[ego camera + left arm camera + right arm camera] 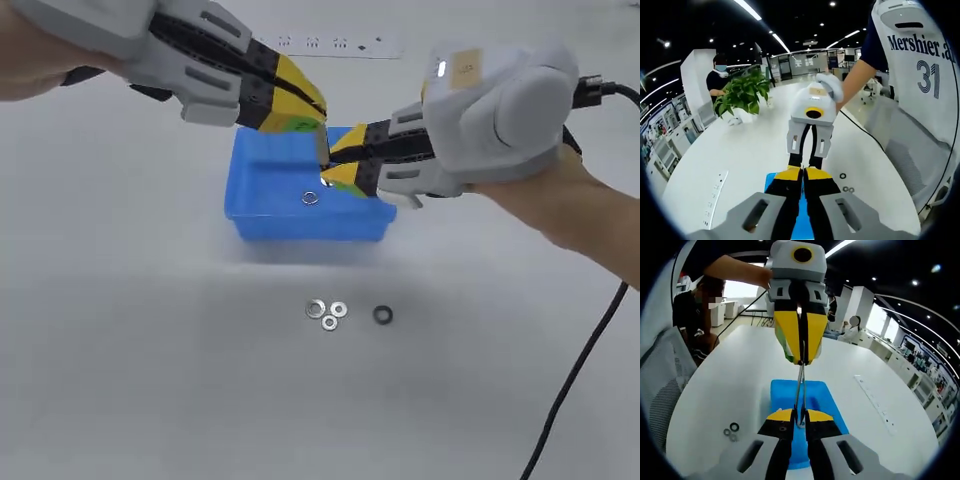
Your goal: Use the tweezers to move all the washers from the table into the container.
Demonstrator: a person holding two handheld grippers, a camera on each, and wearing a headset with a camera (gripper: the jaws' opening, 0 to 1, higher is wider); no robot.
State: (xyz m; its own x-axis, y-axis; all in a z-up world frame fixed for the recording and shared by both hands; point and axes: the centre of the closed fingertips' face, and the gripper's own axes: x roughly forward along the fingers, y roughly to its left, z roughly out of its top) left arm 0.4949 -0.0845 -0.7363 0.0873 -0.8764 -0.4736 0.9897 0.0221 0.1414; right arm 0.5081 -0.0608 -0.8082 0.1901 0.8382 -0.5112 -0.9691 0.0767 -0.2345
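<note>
Left gripper (pixel 318 120): pinching tweezers (pixel 800 385) top, over container (pixel 262 180).
Right gripper (pixel 335 165): squeezing their legs.
Washers (pixel 329 312): four on table (pixel 150 350), off container's near wall.
Tip: loosen right gently, tips low inside.

In the right gripper view the tips of the tweezers (pixel 800 382) vanish between the jaws of the right claw (pixel 800 421), so any contact there is unclear. In the head view that claw and the left claw (pixel 313 122) hide the far rim of the container (pixel 268 218). In the left gripper view the washers (pixel 847 189) are too small to count.
</note>
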